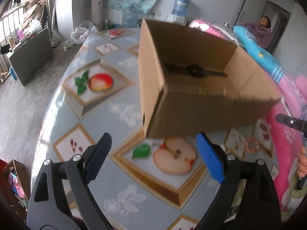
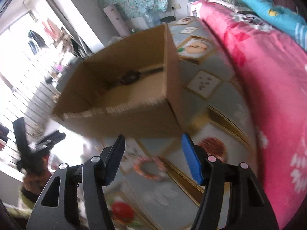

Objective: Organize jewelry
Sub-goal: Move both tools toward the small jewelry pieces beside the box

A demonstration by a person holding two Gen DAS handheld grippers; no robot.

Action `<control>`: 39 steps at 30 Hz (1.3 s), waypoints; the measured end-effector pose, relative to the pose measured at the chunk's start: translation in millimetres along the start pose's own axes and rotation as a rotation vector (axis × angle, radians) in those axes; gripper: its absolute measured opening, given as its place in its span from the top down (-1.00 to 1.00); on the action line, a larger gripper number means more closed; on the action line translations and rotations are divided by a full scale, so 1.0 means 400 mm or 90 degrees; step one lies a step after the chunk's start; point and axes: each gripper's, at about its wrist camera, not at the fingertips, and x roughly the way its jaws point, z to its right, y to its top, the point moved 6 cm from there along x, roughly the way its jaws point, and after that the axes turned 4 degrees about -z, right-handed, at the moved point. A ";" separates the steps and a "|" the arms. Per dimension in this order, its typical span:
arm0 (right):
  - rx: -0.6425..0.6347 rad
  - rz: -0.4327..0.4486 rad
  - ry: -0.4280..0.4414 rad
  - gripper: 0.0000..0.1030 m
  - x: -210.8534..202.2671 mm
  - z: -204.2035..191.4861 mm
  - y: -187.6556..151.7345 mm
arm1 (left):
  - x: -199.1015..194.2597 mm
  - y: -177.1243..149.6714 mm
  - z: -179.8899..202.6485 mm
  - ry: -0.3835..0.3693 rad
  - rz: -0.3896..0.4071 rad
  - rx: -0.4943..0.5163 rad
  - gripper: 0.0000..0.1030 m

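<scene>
An open cardboard box [image 1: 201, 107] stands on the table; it also shows in the right wrist view [image 2: 134, 115]. A dark wristwatch [image 1: 194, 71] lies on its floor against the far wall, seen too in the right wrist view [image 2: 130, 77]. A pink and orange beaded bracelet [image 1: 252, 145] lies on the table right of the box; in the right wrist view the bracelet [image 2: 148, 167] lies between my fingers' line, below them. My left gripper [image 1: 153, 153] is open and empty in front of the box. My right gripper [image 2: 152, 157] is open and empty above the bracelet.
The table [image 1: 115, 182] carries a grey cloth printed with fruit pictures. A pink quilt [image 2: 268, 95] and a blue pillow [image 1: 262, 55] lie along its right side. A person [image 1: 262, 30] sits far right. A dark cabinet [image 1: 30, 57] stands on the floor at left.
</scene>
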 end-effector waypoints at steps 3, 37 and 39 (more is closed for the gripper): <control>-0.025 -0.022 -0.046 -0.01 0.017 0.010 -0.055 | 0.014 -0.057 0.016 0.003 -0.035 0.023 -0.67; -0.139 -0.074 -0.202 0.05 0.099 0.022 -0.119 | 0.092 -0.158 0.117 0.056 -0.065 0.134 -0.84; -0.123 -0.070 -0.227 0.05 0.090 0.055 -0.103 | 0.089 -0.162 0.120 0.057 -0.065 0.133 -0.84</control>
